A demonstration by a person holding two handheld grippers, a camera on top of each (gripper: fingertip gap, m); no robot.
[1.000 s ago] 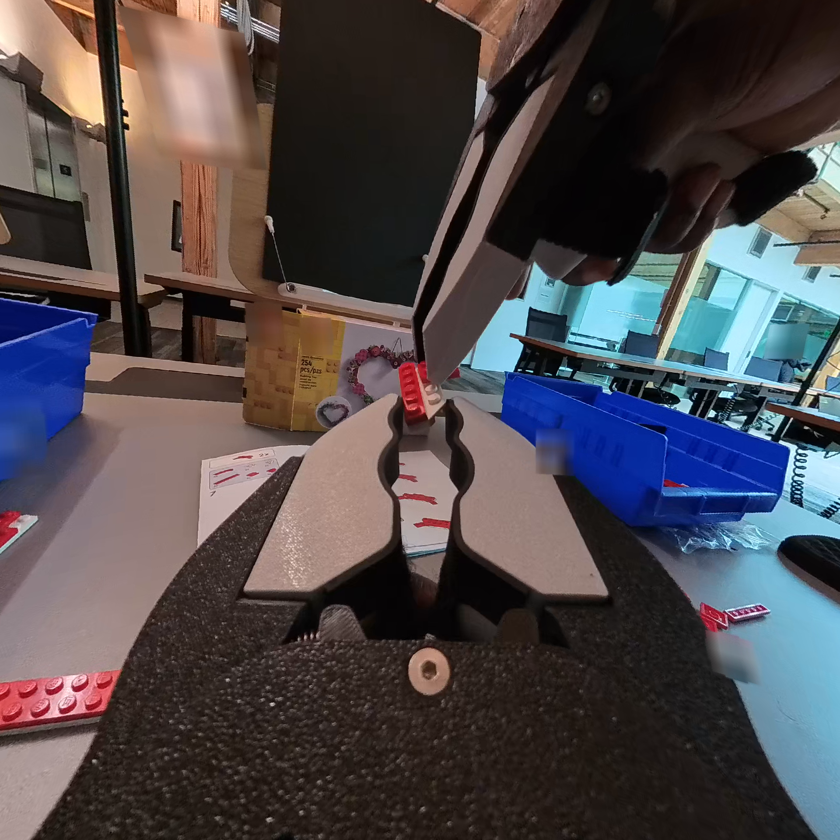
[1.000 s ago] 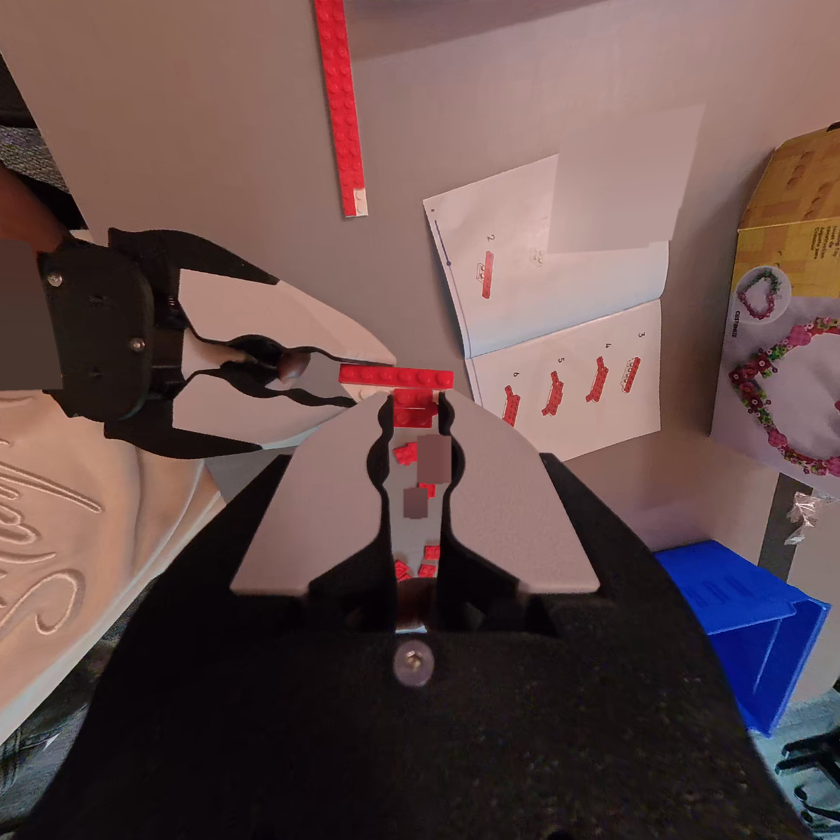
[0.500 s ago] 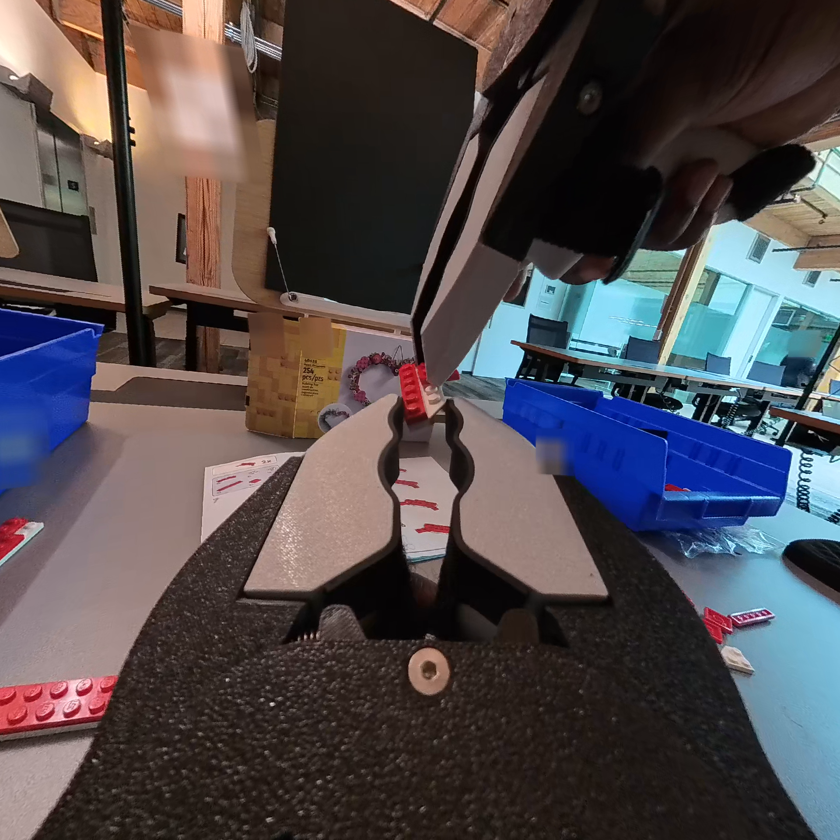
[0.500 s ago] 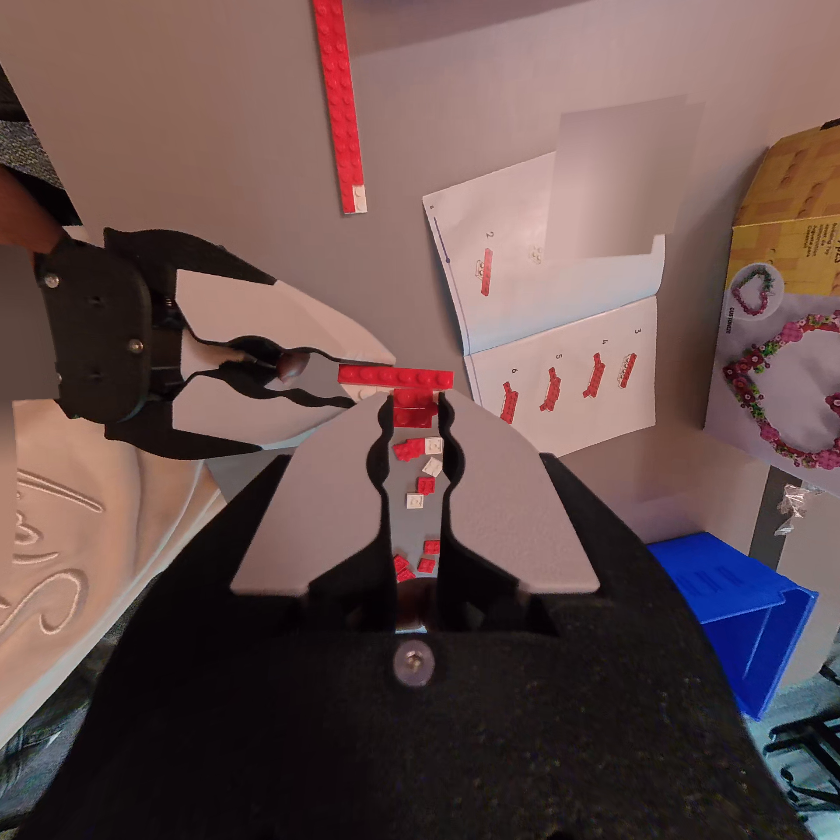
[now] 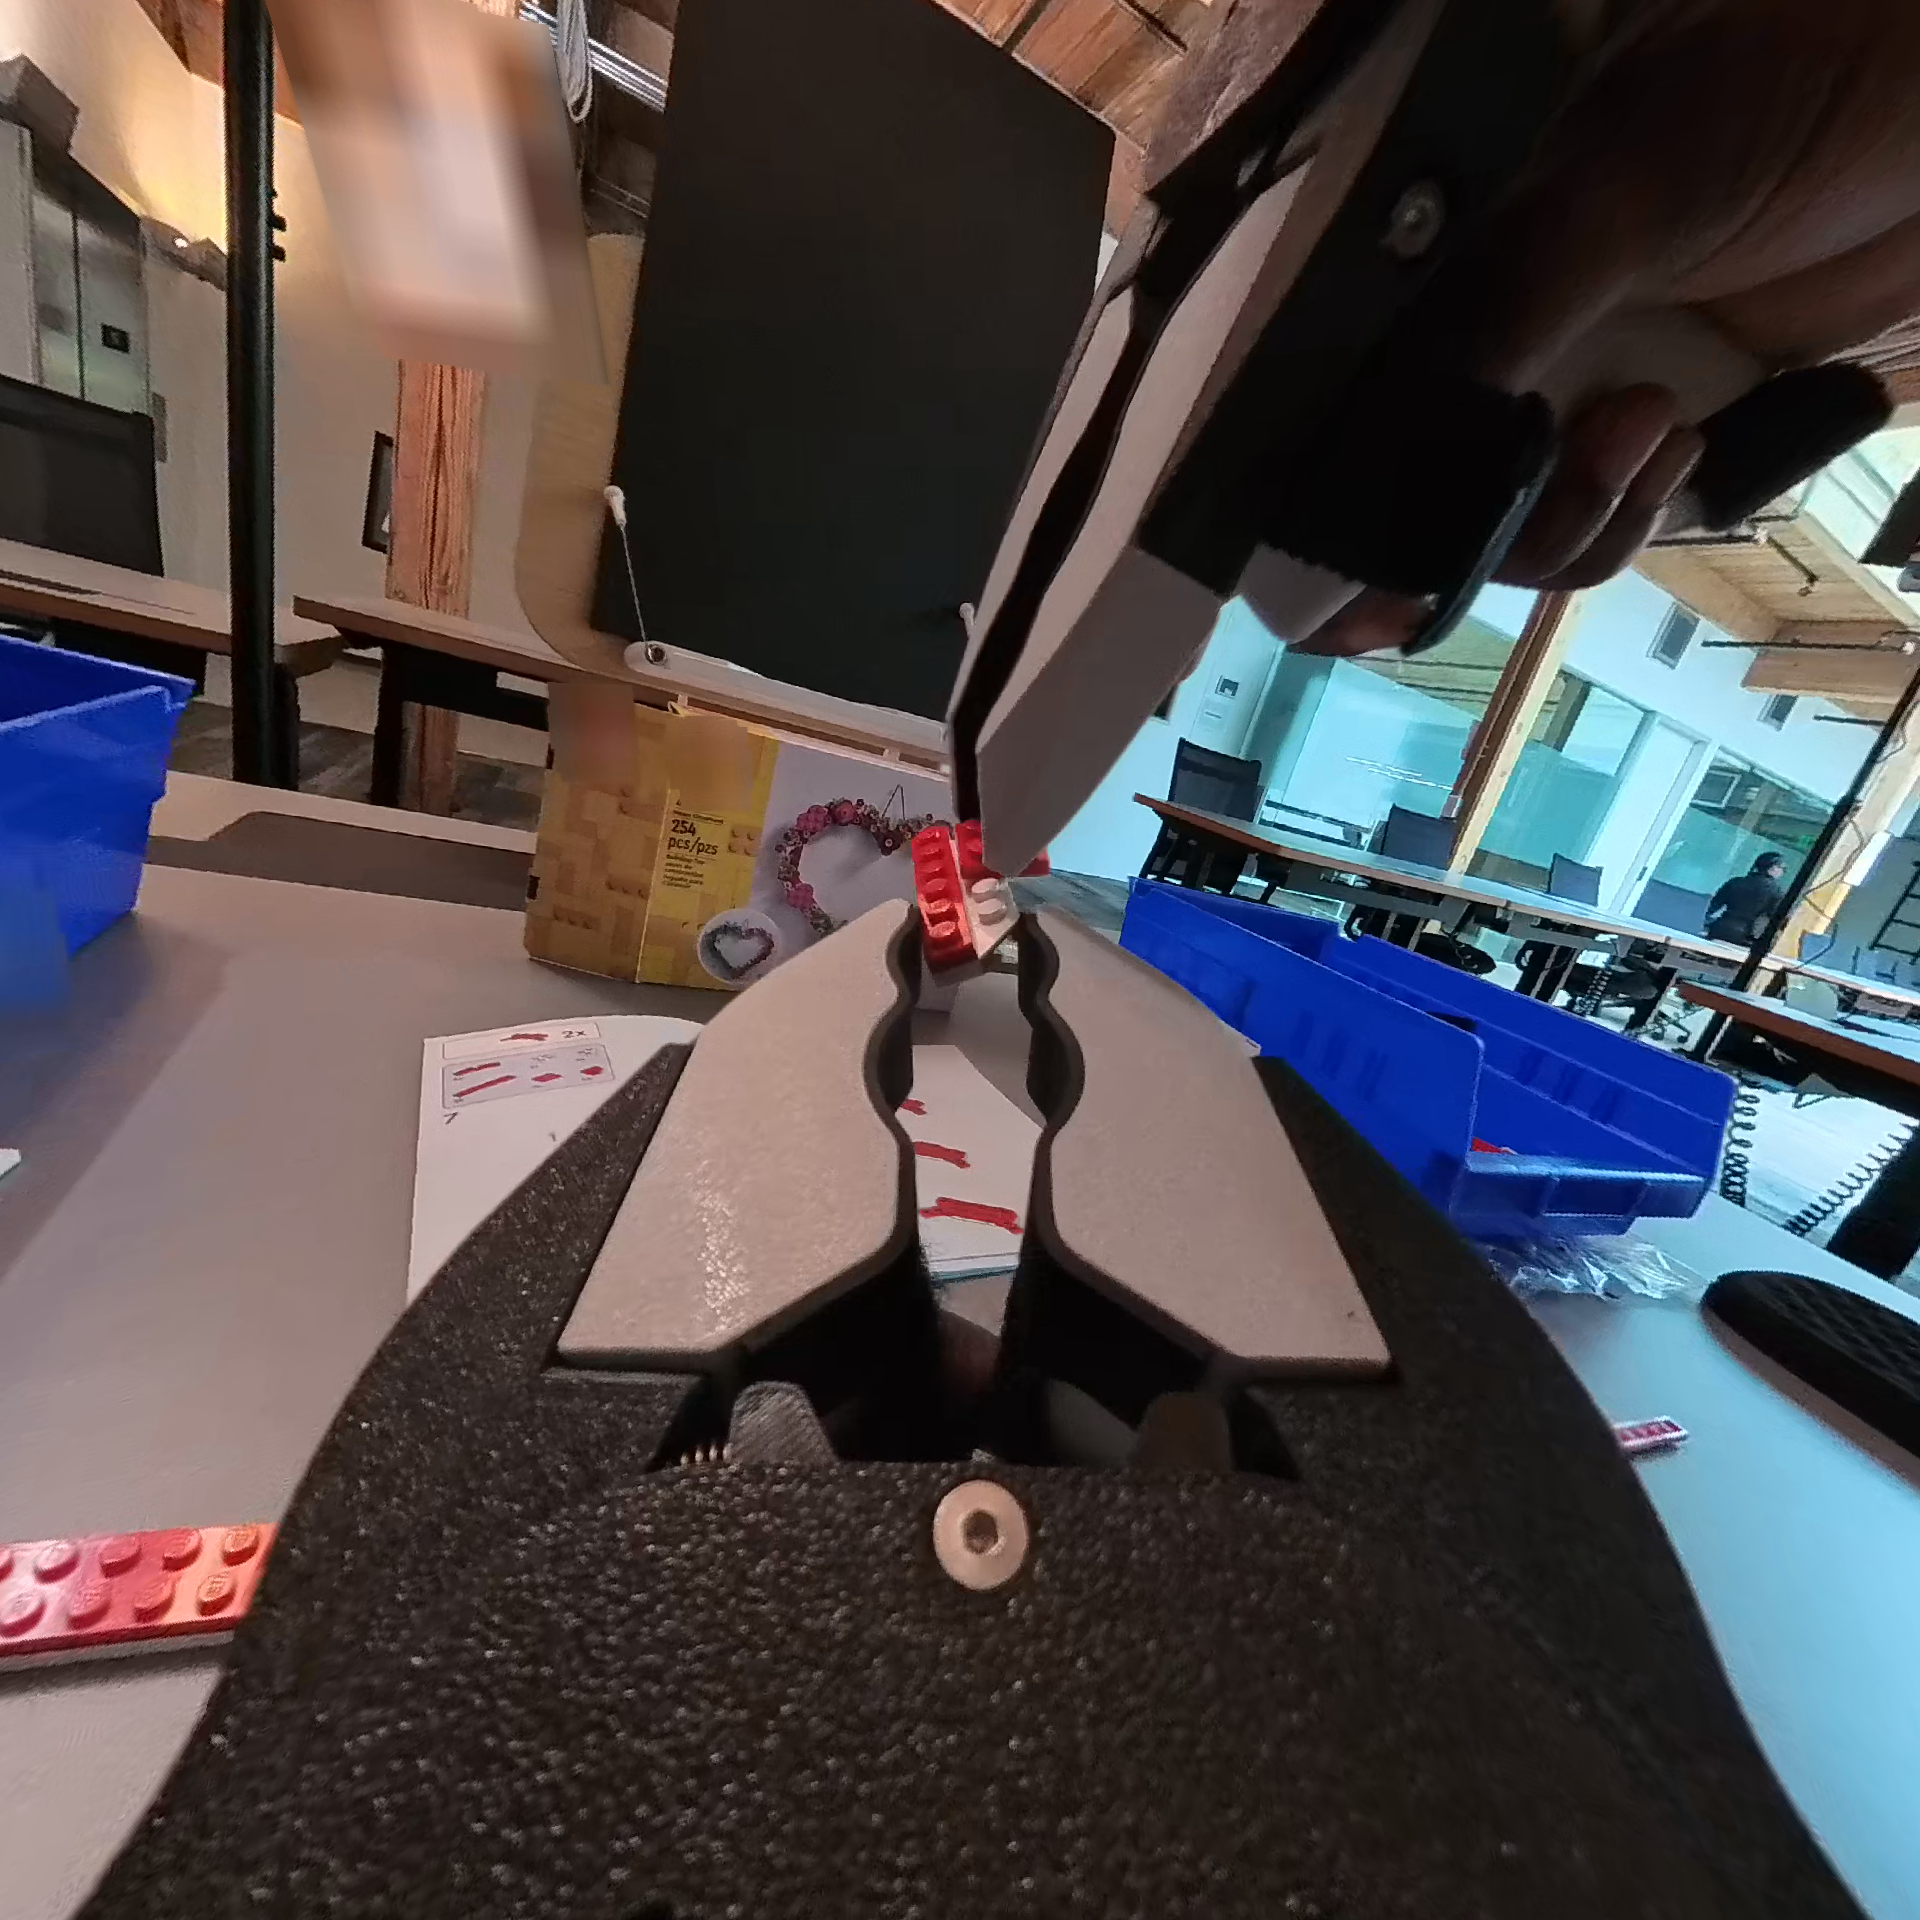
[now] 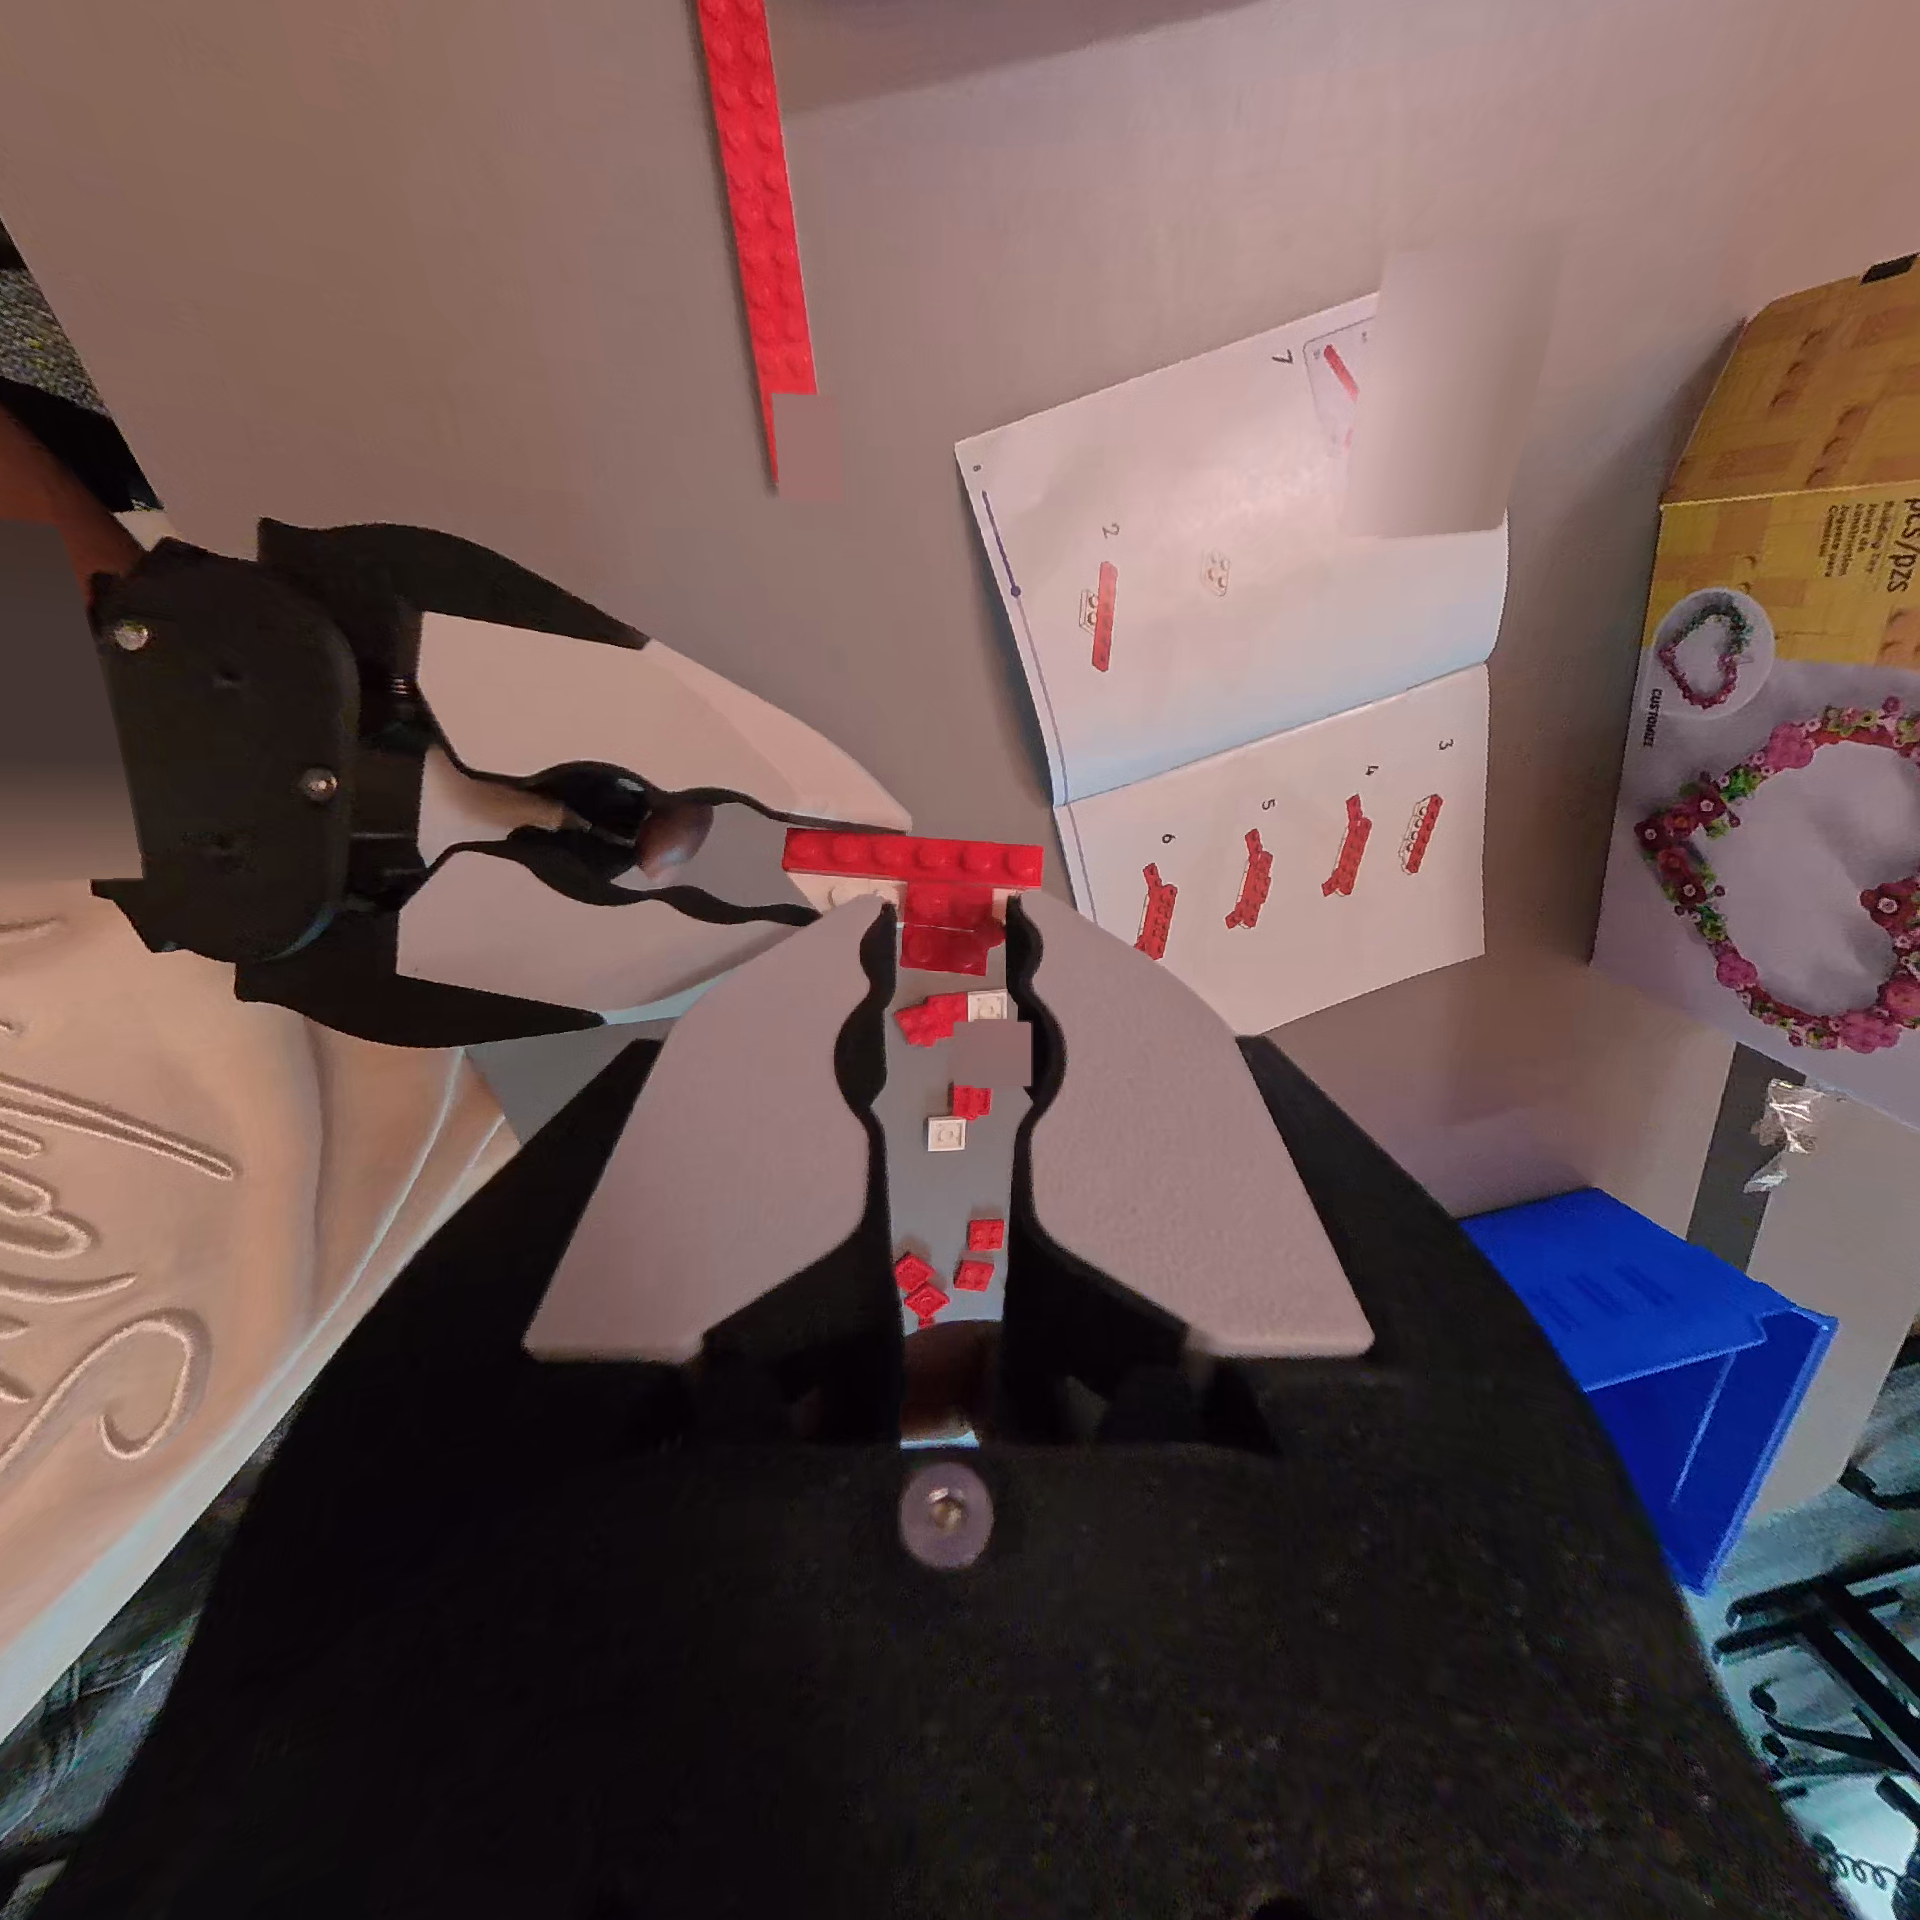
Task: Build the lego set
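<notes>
My left gripper is shut on a small assembly: a red plate with a white plate under it, held above the table. In the right wrist view this assembly lies crosswise, with the left gripper coming in from the left. My right gripper is shut on a small red plate and presses it against the middle of the assembly. In the left wrist view the right gripper comes down from the upper right onto the assembly.
A long red plate lies on the grey table and also shows in the left wrist view. Also here: an open instruction booklet, the set's box, a blue bin, another blue bin, and loose small red and white pieces. Both grippers' tips are close together, under 4 cm apart.
Both grippers stay shut with their pieces pressed together. The pair has drifted slightly, so the table and booklet sit a little differently in both views.
</notes>
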